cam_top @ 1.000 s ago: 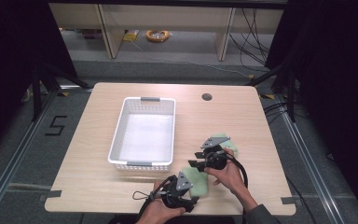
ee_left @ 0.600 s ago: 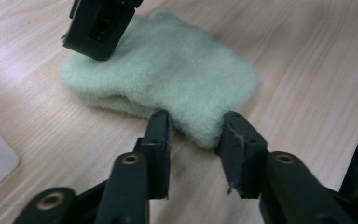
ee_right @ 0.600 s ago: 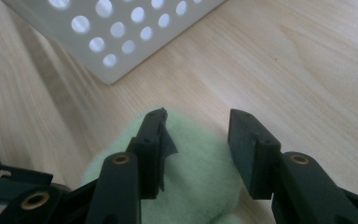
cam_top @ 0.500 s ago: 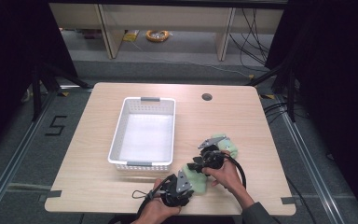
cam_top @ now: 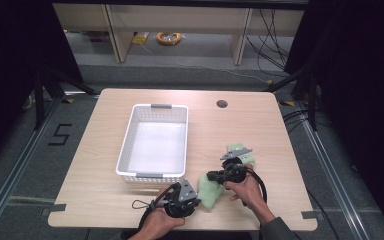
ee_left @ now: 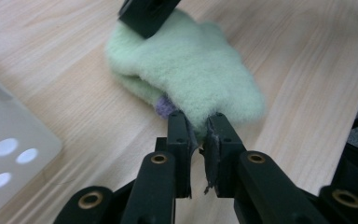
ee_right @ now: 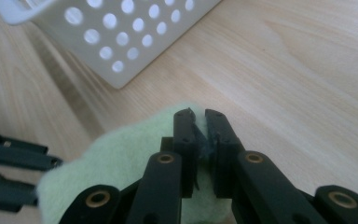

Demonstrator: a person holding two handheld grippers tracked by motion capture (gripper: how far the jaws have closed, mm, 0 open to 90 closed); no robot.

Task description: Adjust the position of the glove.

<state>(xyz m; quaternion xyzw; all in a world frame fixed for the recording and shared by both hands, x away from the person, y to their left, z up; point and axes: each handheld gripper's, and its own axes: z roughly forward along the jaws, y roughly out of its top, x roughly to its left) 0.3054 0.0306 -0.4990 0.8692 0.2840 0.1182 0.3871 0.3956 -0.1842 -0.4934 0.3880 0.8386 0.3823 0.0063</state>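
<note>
Both grippers have drawn closer together at the table's near edge; left gripper (ee_left: pixel 198 140) and right gripper (ee_right: pixel 200 128) each pinch an edge of the green fleece cloth (cam_top: pixel 211 191), which lies just right of the white basket (cam_top: pixel 152 176). Judged step: folding or lifting; next move needs coordinated hands. Wooden table (cam_top: pixel 260 125) bare; cabling on floor behind.

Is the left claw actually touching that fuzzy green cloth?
Touching. The left gripper view shows the left claw pinching the green cloth's edge between its nearly closed jaws.
</note>
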